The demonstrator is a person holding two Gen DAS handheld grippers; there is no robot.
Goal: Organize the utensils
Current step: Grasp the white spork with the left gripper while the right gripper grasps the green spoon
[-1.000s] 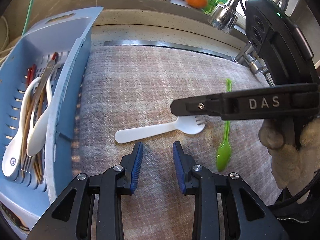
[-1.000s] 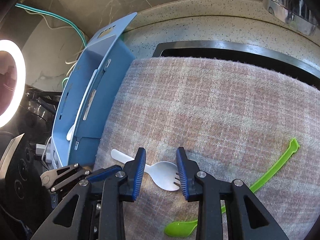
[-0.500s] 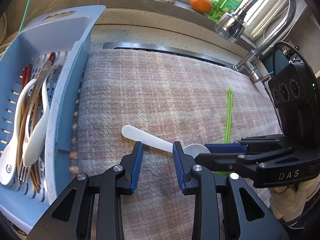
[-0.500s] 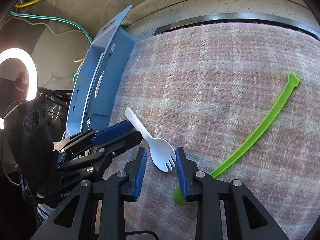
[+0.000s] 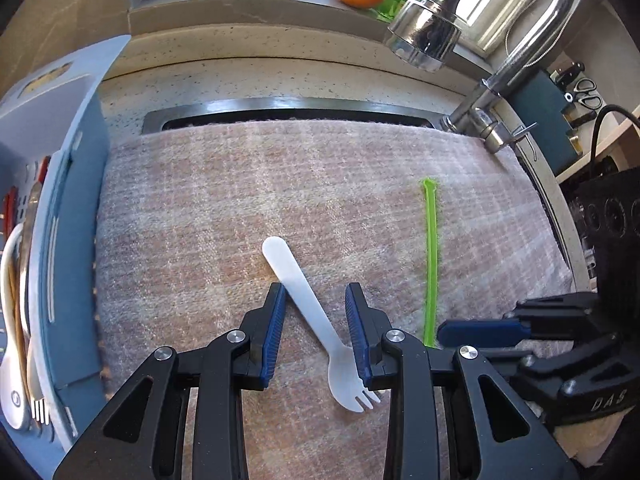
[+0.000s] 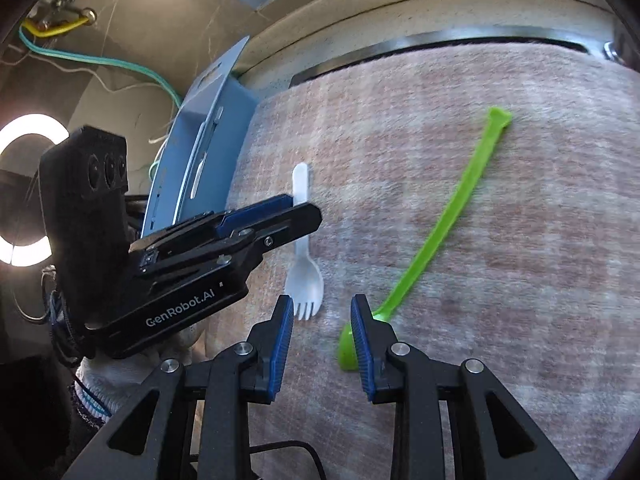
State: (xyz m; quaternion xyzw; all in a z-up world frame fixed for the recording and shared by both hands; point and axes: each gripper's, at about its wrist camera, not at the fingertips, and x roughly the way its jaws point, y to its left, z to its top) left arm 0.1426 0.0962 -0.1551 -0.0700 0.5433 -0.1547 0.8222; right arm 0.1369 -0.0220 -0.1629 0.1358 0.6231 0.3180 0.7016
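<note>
Nearest to the left wrist camera, the left gripper (image 5: 316, 334) stands over the white spork (image 5: 316, 320), which lies flat on the checked cloth (image 5: 200, 208). The jaws are parted and grasp nothing: the handle of the spork passes slantwise between the blue pads, and I cannot tell if the left pad just touches it. The tines point toward the camera and the handle end points away.

The right gripper (image 6: 320, 336) is just beside the left one. Its jaws are also released and empty. The spork's tines are just ahead of its left pad, and the bowl of the green spoon (image 6: 432, 240) lies against its right pad.

To do this step well, I think the left gripper should turn a little so the pads meet the handle squarely, then go down until the tips reach the cloth, and only then close. The spork is thin and flat, so a high or slanted closing may let it slip out or pinch the cloth.

Farther away on the left is the blue utensil basket (image 5: 68, 216), already holding white spoons and other utensils. Behind the cloth are the sink rim (image 5: 288, 110) and the faucet (image 5: 424, 36).
</note>
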